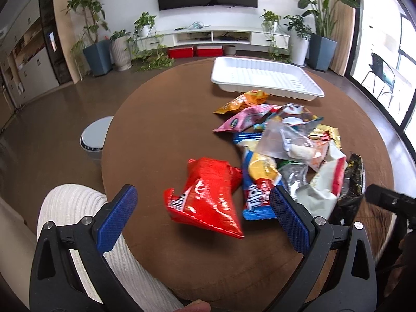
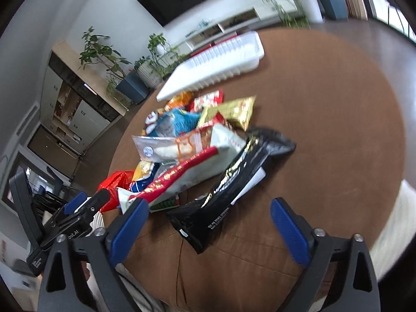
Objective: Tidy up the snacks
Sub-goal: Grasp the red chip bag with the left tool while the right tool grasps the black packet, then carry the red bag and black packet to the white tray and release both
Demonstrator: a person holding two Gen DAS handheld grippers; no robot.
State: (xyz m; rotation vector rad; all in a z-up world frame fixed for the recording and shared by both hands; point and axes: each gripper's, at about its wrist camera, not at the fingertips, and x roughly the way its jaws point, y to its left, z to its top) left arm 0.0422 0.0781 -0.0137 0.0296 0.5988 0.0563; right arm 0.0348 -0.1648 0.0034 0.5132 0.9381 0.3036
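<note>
Both sets of tongs are spread wide and pinch nothing. The left tongs (image 1: 202,208) hang over the near side of the round brown desk (image 1: 161,140) with the red bag (image 1: 205,195) lying between their blue pads, not yet touched. The right tongs (image 2: 208,218) hover above the near end of the black bag (image 2: 228,192), which lies at the near right edge of the pile (image 2: 192,140). The step in hand looks like the first pick, each side lining up on the loose packet nearest it. To do it well, I would take the outlying bags first, since they lie clear of the heap. Come down so the pads straddle a flat crimped end or the narrow waist of the bag, and close gently, because the foil is slick and puffy and may squirt out or crush. Lift straight up before swinging away, so overlapping neighbours such as the blue packet (image 1: 257,197) are not dragged. Keep the two tools apart, as they stand close side by side. The white tray (image 1: 265,78) sits at the far side of the desk, just beyond the pile and touching or nearly touching the orange bag (image 1: 241,101). It holds nothing yet, and every snack is still on the desk.
</note>
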